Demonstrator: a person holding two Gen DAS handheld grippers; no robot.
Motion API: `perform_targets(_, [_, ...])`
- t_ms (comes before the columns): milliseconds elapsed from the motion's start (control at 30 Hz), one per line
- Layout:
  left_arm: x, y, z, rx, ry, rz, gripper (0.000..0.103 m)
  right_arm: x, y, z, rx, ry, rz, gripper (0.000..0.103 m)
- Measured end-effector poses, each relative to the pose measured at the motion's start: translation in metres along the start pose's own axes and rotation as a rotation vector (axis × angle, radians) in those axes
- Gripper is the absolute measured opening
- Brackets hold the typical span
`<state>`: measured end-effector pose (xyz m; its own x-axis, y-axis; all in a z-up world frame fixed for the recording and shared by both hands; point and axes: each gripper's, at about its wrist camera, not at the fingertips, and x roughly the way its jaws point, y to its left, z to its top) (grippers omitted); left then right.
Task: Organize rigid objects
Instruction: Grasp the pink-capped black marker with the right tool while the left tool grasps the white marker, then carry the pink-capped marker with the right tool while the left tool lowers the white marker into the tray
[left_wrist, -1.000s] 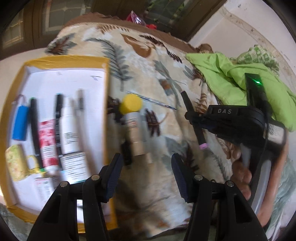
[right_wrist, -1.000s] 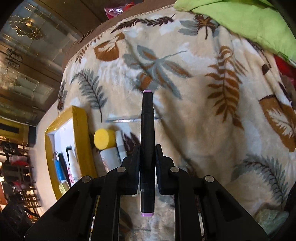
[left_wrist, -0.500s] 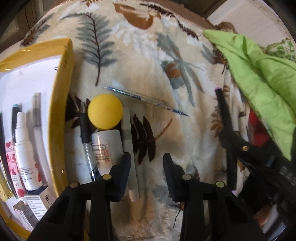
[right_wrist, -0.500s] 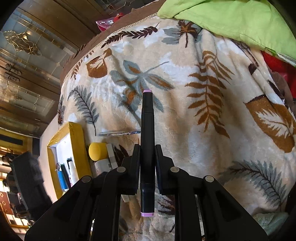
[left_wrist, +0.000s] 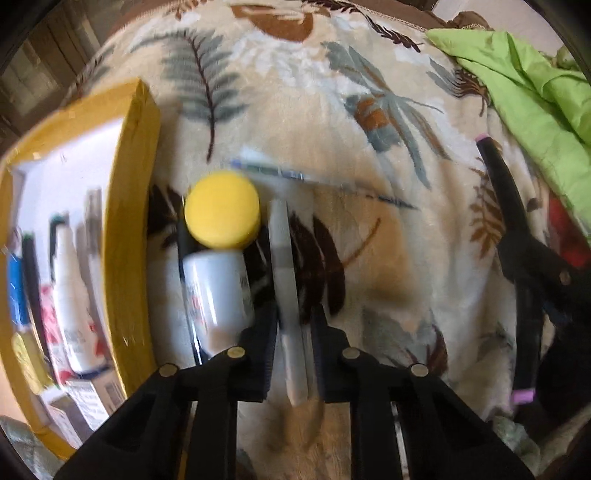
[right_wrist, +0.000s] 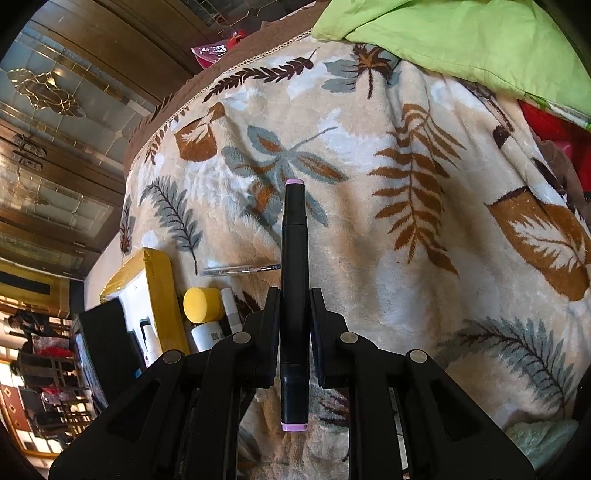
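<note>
The left gripper points steeply down at the leaf-print blanket, and its jaws have just been closing on a slim white pen whose long axis runs straight along the fingers, so they now pinch it near its lower end. The pen lies just beside the yellow-capped bottle, near the yellow tray (the likely drop spot). The right gripper, higher over the blanket, clamps a black marker lengthwise.

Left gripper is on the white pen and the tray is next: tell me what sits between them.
The yellow-capped bottle lies on the blanket between the white pen and the yellow tray, with a dark pen beside it.
</note>
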<state>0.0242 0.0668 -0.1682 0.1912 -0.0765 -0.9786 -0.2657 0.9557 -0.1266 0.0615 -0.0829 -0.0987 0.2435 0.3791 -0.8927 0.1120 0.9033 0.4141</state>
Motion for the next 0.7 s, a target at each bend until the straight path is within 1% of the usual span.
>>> perform_targets(67, [0.005,0.004,-0.007,-0.002,0.019,-0.021,0.016,0.000,0.000,0.000,0.001,-0.003,0.001,0.015])
perform_targets(167, [0.010,0.005,-0.008,-0.008,0.015,-0.027,0.015,0.001,0.000,0.001,-0.004,0.000,0.002,0.015])
perform_targets(233, [0.010,0.009,-0.008,-0.025,0.017,-0.041,0.011,0.001,0.001,0.001,-0.007,-0.001,0.000,0.015])
perform_targets(267, [0.010,0.011,-0.006,-0.023,0.018,-0.058,0.010,0.001,0.001,0.000,-0.004,-0.003,0.000,0.015])
perform_targets(333, [0.001,0.016,-0.009,-0.031,0.003,-0.117,0.010,0.001,-0.001,0.001,0.006,-0.006,0.001,0.015])
perform_targets(400, [-0.008,0.023,-0.014,-0.033,-0.014,-0.153,0.010,0.001,-0.002,0.002,0.009,-0.007,0.012,0.015])
perform_targets(500, [-0.025,0.039,-0.028,-0.047,-0.010,-0.243,0.010,0.001,-0.001,0.001,0.002,-0.009,0.028,0.015])
perform_targets(533, [-0.032,0.042,-0.031,-0.051,-0.011,-0.262,0.010,0.000,0.000,0.001,-0.005,-0.012,0.036,0.015])
perform_targets(633, [-0.059,0.064,-0.043,-0.061,-0.015,-0.334,0.010,-0.001,0.006,0.000,-0.028,-0.019,0.066,0.015])
perform_targets(700, [-0.076,0.085,-0.052,-0.077,-0.026,-0.362,0.010,-0.001,0.014,-0.003,-0.054,-0.022,0.093,0.015])
